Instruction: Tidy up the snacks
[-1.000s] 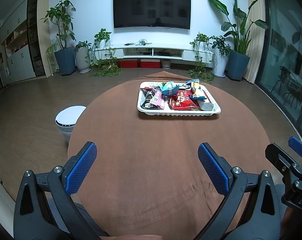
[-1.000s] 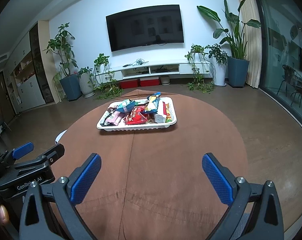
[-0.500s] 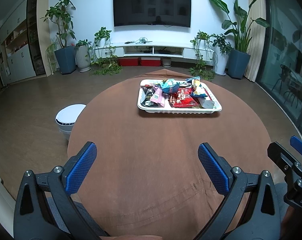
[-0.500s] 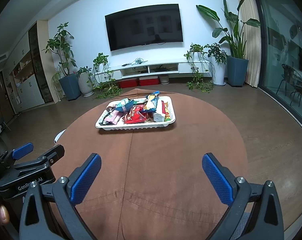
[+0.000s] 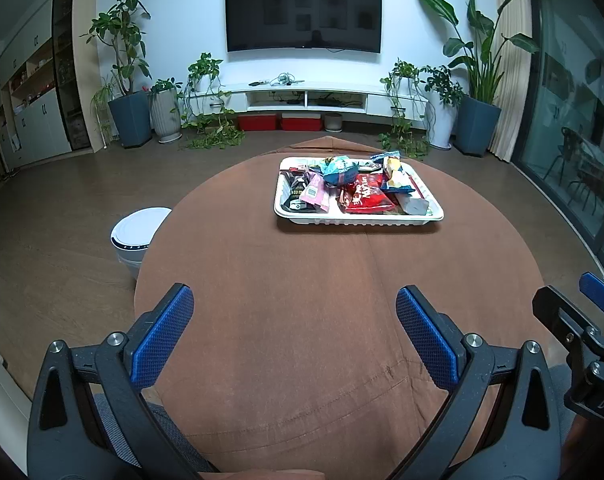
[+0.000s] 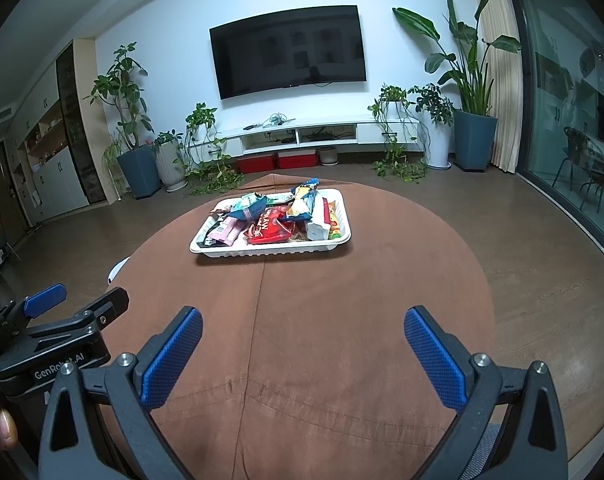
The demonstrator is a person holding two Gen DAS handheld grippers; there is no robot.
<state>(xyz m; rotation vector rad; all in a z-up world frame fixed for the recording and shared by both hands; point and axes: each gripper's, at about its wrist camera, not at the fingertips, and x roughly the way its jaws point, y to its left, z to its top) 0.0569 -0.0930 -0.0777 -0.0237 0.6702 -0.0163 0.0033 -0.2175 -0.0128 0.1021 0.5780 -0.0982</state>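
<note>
We hold both tools low over the near edge of the round table (image 5: 302, 272), which is covered in a brown cloth. Our left gripper (image 5: 294, 320) has its jaws spread wide with nothing between them, and our right gripper (image 6: 302, 340) is the same: spread wide, nothing held. Each shows at the edge of the other's view, so they sit side by side.

The snacks (image 5: 353, 190) all lie in a white tray (image 5: 357, 219) on the far half of the table, well apart from both tools. We can pick out a red packet (image 5: 365, 200) at the front, a pink packet (image 5: 315, 196) to its left, a light blue bag (image 5: 339, 170) piled on top behind them, and a yellow and blue bag (image 5: 395, 176) on the right. They overlap and lean on one another in a loose heap, not in rows. No packet lies on the cloth outside the tray.

As for progress, we judge this scene fits two readings. If the job is to gather loose snacks into the tray, they already lie there and little is left. If the job is to sort or line up what is in the tray, the heap looks jumbled and most of the work remains. These views do not settle which.

A white round bin (image 5: 140, 232) stands on the floor to the left of the table.
</note>
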